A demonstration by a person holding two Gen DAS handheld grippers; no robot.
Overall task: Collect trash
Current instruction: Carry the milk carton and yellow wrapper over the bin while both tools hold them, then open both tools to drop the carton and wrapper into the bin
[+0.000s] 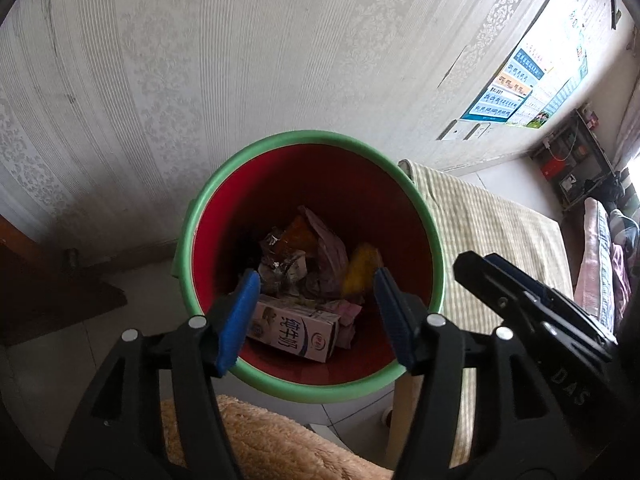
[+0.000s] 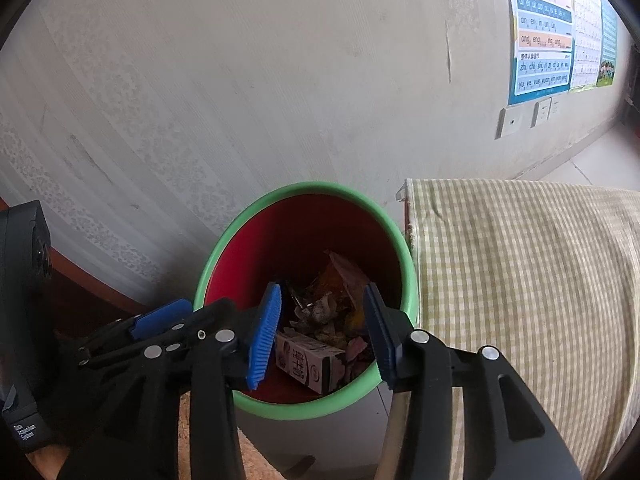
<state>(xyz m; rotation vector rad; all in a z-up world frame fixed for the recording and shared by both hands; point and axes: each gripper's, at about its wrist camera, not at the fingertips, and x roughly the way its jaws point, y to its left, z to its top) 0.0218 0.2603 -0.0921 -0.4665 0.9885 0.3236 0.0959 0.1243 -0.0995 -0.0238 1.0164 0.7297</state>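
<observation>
Trash [image 1: 304,272] lies at the bottom of the bin [image 1: 224,184], red inside with a green rim, standing on the floor against the patterned wall [image 1: 200,60]. Bin sits just beside a table covered with a green-checked cloth [image 2: 520,280] on its right. Tan fluffy fabric [image 1: 272,440] shows at the near edge, below the bin rim.

Inside the bin, largest first: milk carton [image 1: 296,330] lying on its side at the near wall, white with blue print; pinkish crumpled plastic bag [image 1: 328,248] behind it; orange wrapper [image 1: 300,236] near the back; yellow piece [image 1: 360,268] at right; crumpled paper scraps [image 1: 280,268] in the middle.

Left gripper [image 1: 316,280] hangs over the bin mouth, pointing down into it, jaws apart, nothing between the blue pads [image 1: 240,316]. Carton and scraps lie well below, seen through the gap, no contact.

Right gripper [image 2: 322,298] also over the bin mouth from the right side, jaws parted, nothing pinched; the carton [image 2: 310,364] is seen between and below its blue pads [image 2: 266,336], well apart from them.

Each gripper shows at the edge of the other's view, side by side above the rim. Posters [image 2: 544,36] and wall sockets [image 2: 510,122] on the wall farther right.
</observation>
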